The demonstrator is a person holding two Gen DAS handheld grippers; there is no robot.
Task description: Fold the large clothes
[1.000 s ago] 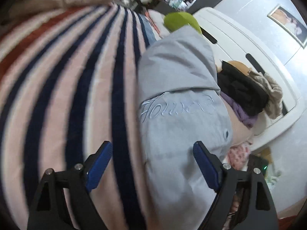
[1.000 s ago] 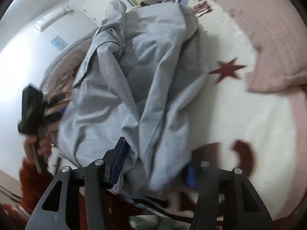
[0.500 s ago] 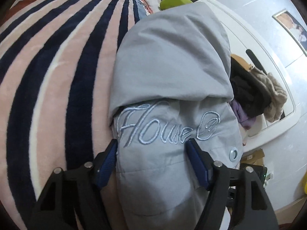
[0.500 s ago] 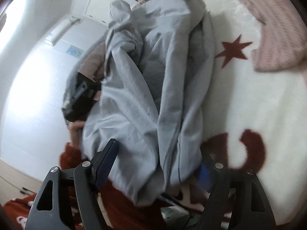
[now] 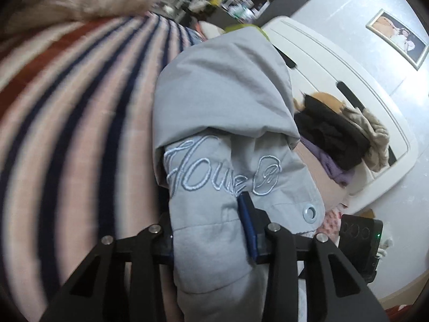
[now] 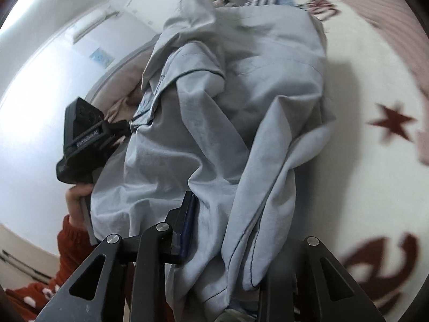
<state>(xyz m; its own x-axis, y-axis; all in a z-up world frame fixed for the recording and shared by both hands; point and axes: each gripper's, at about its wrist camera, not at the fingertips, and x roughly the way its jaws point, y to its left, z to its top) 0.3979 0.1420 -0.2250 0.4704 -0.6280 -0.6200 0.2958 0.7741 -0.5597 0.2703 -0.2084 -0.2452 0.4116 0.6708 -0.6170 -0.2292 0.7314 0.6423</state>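
Note:
A large grey jacket (image 5: 222, 102) with pale script embroidery and a snap button lies bunched on the bed. In the left wrist view a thick fold of it fills my left gripper (image 5: 206, 230). The jaws are closing and the blue pad (image 5: 246, 225) presses into the cloth; the other pad is hidden behind the fabric. In the right wrist view the same jacket (image 6: 241, 94) drapes over my right gripper (image 6: 228, 241), whose jaws are closing on a hanging fold. One blue pad (image 6: 187, 228) shows; the other is covered. My left gripper (image 6: 126, 127) also appears at the jacket's far edge, held by a hand (image 6: 76, 196).
A pink blanket with navy stripes (image 5: 80, 134) covers the bed to the left of the jacket. A white headboard (image 5: 348, 80) carries a heap of dark clothes (image 5: 335, 134). A white blanket with red stars (image 6: 375, 161) and a pink pillow (image 6: 388, 13) lie right of the jacket.
Both grippers went from wide open beside the jacket to closed on folds of it. The left gripper came in over the embroidered part, and the cloth now bunches higher between the two.

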